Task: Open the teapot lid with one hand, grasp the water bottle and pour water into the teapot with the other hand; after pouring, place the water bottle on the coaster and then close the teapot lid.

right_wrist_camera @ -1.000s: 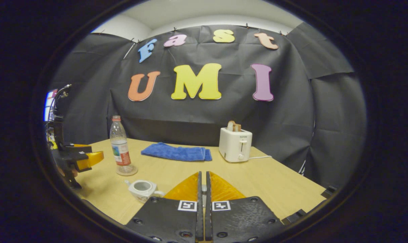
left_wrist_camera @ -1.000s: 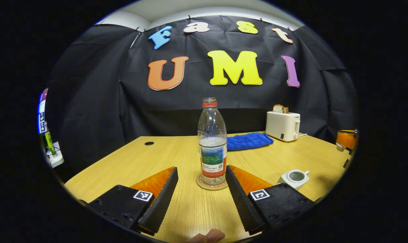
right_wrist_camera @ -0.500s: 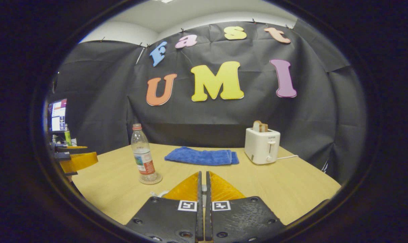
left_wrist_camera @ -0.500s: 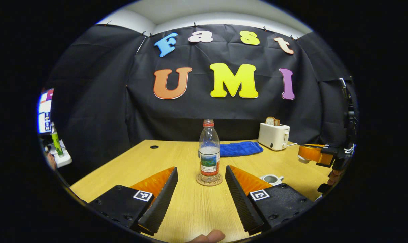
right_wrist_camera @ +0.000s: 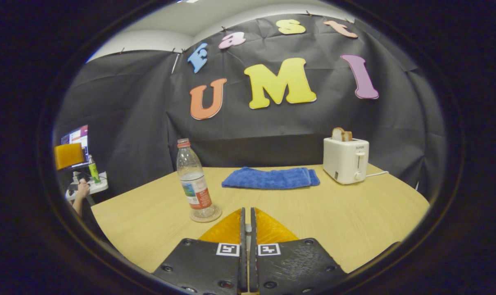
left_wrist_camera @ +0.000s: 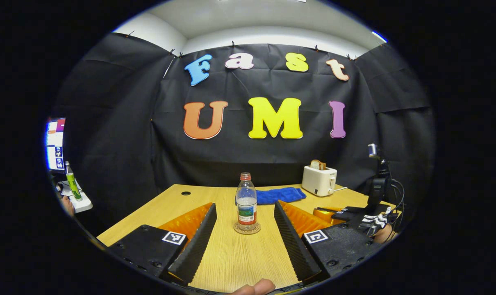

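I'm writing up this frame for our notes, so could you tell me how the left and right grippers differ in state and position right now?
The left gripper is open, its fingers spread wide, while the right gripper has its fingers closed together. The left gripper frames the water bottle on its coaster between its fingers without touching it; the right gripper has the bottle off to its left. Both hover above the wooden table.

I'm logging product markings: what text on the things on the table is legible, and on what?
Water bottle label: print too small to read.
Toaster: small mark near its top edge, too blurred to read.
Nothing here can be quoted reliably.
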